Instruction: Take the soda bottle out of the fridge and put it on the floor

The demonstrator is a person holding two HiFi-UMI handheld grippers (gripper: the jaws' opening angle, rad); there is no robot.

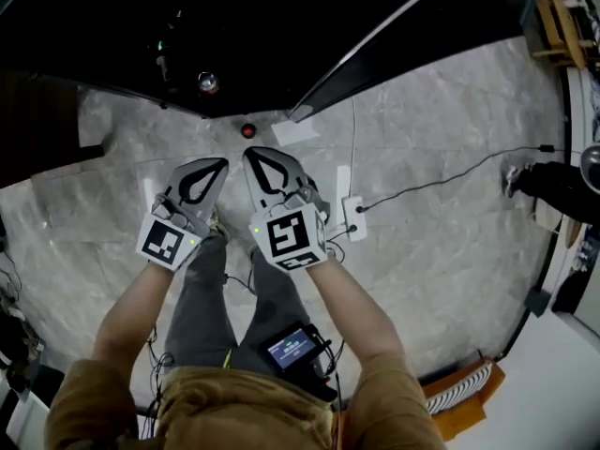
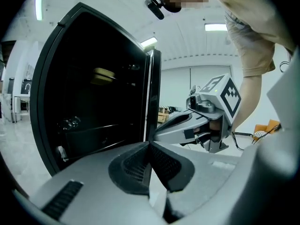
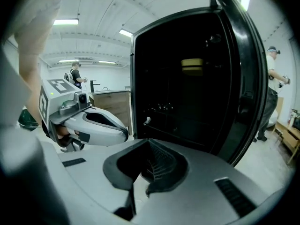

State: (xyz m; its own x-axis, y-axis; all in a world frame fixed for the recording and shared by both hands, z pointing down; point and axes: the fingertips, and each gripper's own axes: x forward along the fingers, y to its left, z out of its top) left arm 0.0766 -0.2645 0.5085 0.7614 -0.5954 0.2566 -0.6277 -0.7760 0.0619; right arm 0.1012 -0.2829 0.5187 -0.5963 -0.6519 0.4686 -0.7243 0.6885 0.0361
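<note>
In the head view both grippers are held side by side above the marble floor (image 1: 431, 157), in front of the black fridge (image 1: 281, 26). My left gripper (image 1: 218, 164) and right gripper (image 1: 251, 154) are both shut with nothing in them. A small red round spot (image 1: 247, 130) sits on the floor just ahead of their tips, likely the soda bottle's cap seen from above. In the left gripper view the left gripper (image 2: 150, 145) faces the dark fridge inside (image 2: 93, 107), with the right gripper (image 2: 159, 134) beside it. The right gripper view shows the right gripper (image 3: 149, 142), the left gripper (image 3: 124, 133) and the fridge (image 3: 187, 93).
The fridge door (image 1: 422, 17) stands open toward the right. A white power strip (image 1: 354, 217) with a cable lies on the floor to the right of my hands. A person's shoe and leg (image 1: 553, 186) are at the right edge. An orange object (image 1: 464, 394) lies at the lower right.
</note>
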